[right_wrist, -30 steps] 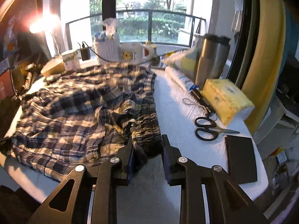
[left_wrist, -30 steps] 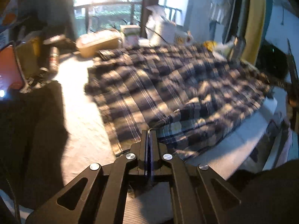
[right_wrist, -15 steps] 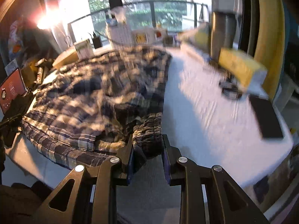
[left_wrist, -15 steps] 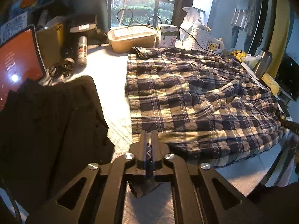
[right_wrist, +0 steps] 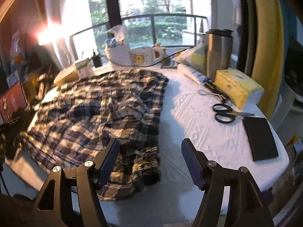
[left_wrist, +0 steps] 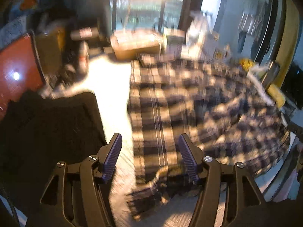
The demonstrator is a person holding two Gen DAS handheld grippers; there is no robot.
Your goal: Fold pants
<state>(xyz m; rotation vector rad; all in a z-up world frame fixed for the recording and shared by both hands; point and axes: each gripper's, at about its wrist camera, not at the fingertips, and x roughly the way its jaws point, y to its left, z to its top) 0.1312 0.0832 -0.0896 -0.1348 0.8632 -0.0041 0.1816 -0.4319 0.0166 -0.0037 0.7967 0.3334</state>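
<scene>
Both released: left gripper (left_wrist: 149, 155), right gripper (right_wrist: 150, 160) now wide; pants (right_wrist: 98, 113) lying just ahead.

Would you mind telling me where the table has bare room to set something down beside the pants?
One free patch lies between the plaid pants and the scissors, running to the table's near edge. A narrower strip separates the pants from the black garment. The window side, with mugs and tumbler, is crowded.

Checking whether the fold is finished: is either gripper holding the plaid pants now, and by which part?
Nothing is held. The left gripper and right gripper are both open above the blue-and-cream plaid pants on the table.
</scene>
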